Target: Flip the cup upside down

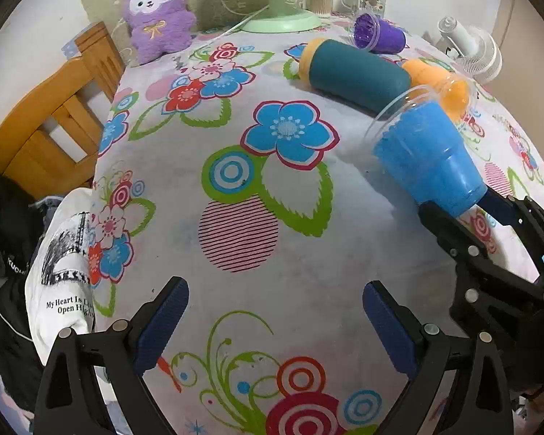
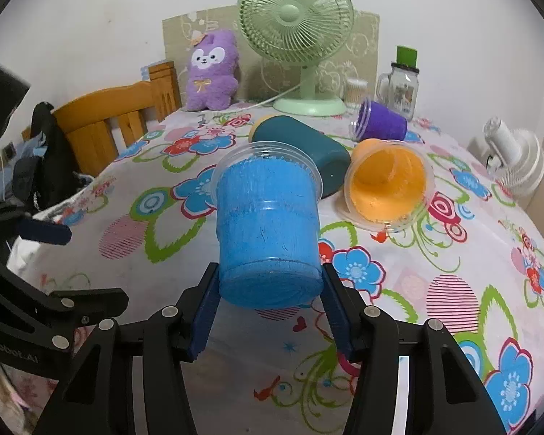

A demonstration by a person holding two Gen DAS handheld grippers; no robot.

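Note:
A blue cup (image 2: 266,228) with a clear rim is held off the floral tablecloth, its base toward the camera and its mouth pointing away. My right gripper (image 2: 270,286) is shut on the cup's base. In the left wrist view the blue cup (image 1: 428,159) hangs tilted at the right with the right gripper (image 1: 464,214) behind it. My left gripper (image 1: 275,320) is open and empty over the tablecloth, left of the cup.
An orange cup (image 2: 388,185), a teal cup (image 2: 304,148) and a purple cup (image 2: 380,121) lie on their sides behind. A green fan (image 2: 301,58), a purple plush toy (image 2: 212,70), a glass jar (image 2: 400,88) and a white fan (image 2: 515,159) stand at the back. A wooden chair (image 1: 54,119) is at the left.

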